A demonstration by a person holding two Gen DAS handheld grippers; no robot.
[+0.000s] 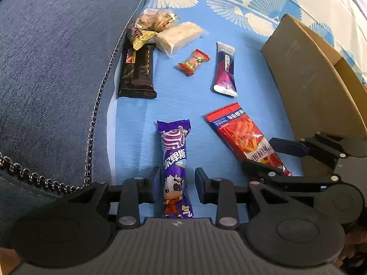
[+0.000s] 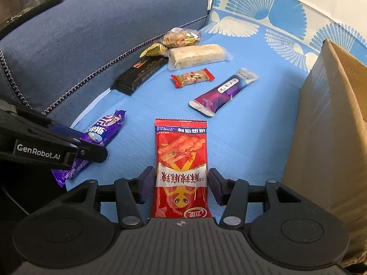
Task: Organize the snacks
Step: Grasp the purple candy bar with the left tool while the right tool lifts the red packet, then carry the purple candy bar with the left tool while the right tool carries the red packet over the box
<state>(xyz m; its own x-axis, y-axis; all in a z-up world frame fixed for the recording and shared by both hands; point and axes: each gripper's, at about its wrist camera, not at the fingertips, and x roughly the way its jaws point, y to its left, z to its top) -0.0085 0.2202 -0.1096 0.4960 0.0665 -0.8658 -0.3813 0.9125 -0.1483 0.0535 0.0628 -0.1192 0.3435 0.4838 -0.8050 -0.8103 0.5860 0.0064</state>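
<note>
Purple wrapper (image 1: pixel 175 171) lies between the parted jaws of the left gripper (image 1: pixel 176 186); the red packet (image 2: pixel 182 171) lies likewise inside the right gripper (image 2: pixel 181 185), neither clenched yet. Beyond, five more snacks lie loose on the blue sheet (image 2: pixel 252 123). Sorting looks barely begun. The cardboard box (image 2: pixel 328 123) is cut off, its inside hidden.

- Purple cow-print bar (image 1: pixel 174 160): one.
- Red spicy-strip packet (image 2: pixel 181 167): one.
- Purple-and-white sachet (image 1: pixel 225 69): one.
- Small red candy (image 1: pixel 194 62): one.
- Black bar (image 1: pixel 137 72): one.
- Pale cracker pack (image 1: pixel 177 37): one.
- Gold-trimmed clear packets (image 1: pixel 153 21): two.
- Cardboard box (image 1: pixel 309 68): one.
</note>
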